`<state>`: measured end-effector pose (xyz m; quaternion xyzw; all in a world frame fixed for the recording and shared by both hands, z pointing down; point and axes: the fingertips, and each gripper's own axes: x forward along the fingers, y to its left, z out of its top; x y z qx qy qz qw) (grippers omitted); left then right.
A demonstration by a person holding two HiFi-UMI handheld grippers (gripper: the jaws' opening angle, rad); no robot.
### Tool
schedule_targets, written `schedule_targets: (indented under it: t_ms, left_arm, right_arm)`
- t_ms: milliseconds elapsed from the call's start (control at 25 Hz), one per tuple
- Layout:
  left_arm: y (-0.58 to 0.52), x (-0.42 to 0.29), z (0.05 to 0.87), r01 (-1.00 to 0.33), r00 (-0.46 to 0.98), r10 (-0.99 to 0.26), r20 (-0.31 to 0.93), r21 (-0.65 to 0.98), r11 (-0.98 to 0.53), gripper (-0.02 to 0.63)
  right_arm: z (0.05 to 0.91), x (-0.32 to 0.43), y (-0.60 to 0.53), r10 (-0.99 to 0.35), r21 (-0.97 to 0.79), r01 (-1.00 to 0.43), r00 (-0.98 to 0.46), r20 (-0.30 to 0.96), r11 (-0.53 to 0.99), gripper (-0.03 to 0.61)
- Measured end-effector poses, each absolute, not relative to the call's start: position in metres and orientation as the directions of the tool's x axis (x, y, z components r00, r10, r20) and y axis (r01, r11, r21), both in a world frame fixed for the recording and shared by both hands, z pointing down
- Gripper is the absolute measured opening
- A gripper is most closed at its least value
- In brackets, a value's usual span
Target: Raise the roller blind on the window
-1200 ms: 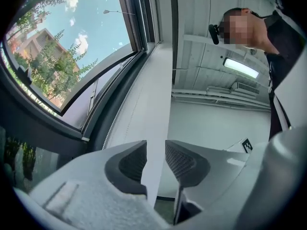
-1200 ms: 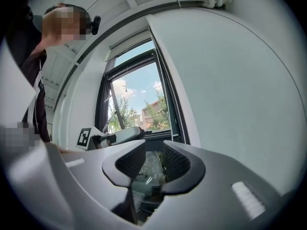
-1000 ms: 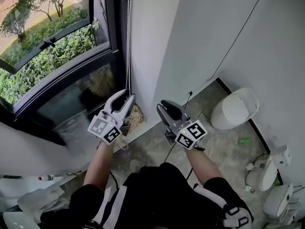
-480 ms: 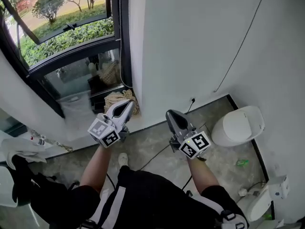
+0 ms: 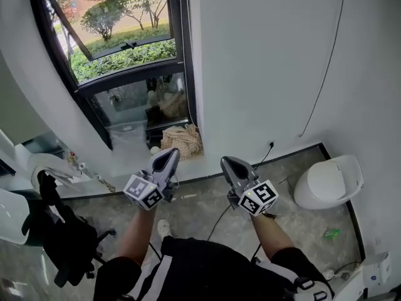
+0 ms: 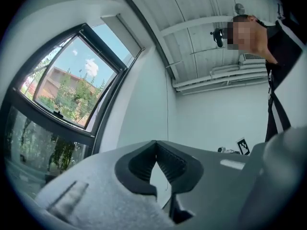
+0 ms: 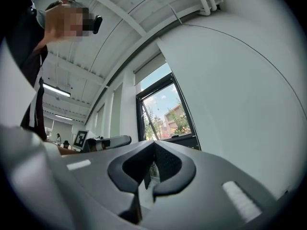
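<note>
**Black-framed window, blind rolled at its top, both grippers clenched on nothing**

Black metal frames the window (image 5: 125, 61), which fills the upper left of the head view and shows trees and a hedge outside. The roller blind (image 6: 125, 31) appears in the left gripper view as a pale band across the very top of the window opening, with the glass below it uncovered. The right gripper view shows the same band above the glass. The head view cuts off the top of the window, so the blind cannot be seen there.

The left gripper (image 5: 171, 152) points towards the foot of the window, well below the blind. Its 2 jaws are pressed together at the tips with nothing between them. The right gripper (image 5: 225, 161) is just beside it and points at the base of the white wall (image 5: 263, 61). Its jaws are also closed tip to tip and empty. Neither gripper touches the window or the blind.

A thin dark cable (image 5: 326, 61) runs down the wall. A tan woven bundle (image 5: 182, 140) lies on the grey floor (image 5: 200, 209) against the window's lower pane. A black chair (image 5: 62, 243) stands at the left, and a white rounded fixture (image 5: 329, 180) sits at the right.
</note>
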<state>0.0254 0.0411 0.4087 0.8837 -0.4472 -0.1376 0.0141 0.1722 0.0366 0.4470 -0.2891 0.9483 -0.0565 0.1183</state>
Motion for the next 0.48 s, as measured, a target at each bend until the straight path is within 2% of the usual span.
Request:
schedule_targets:
  t_ms: [200,480]
  left_arm:
    - [0.066,-0.005,0.415,-0.847,0.492,-0.841,-0.224,0.101,-0.522,0.003]
    - [0.093,-0.037,0.44,-0.862,0.455,-0.871,-0.185,0.156,-0.483,0.002]
  right_arm:
    - [0.441,0.164,0.054,-0.545,-0.176,-0.517,-0.813,-0.204,0.838,0.005]
    - [0.462,0.14,0.067,-0.578,-0.183,-0.553,-0.802,-0.147,0.813,0.005]
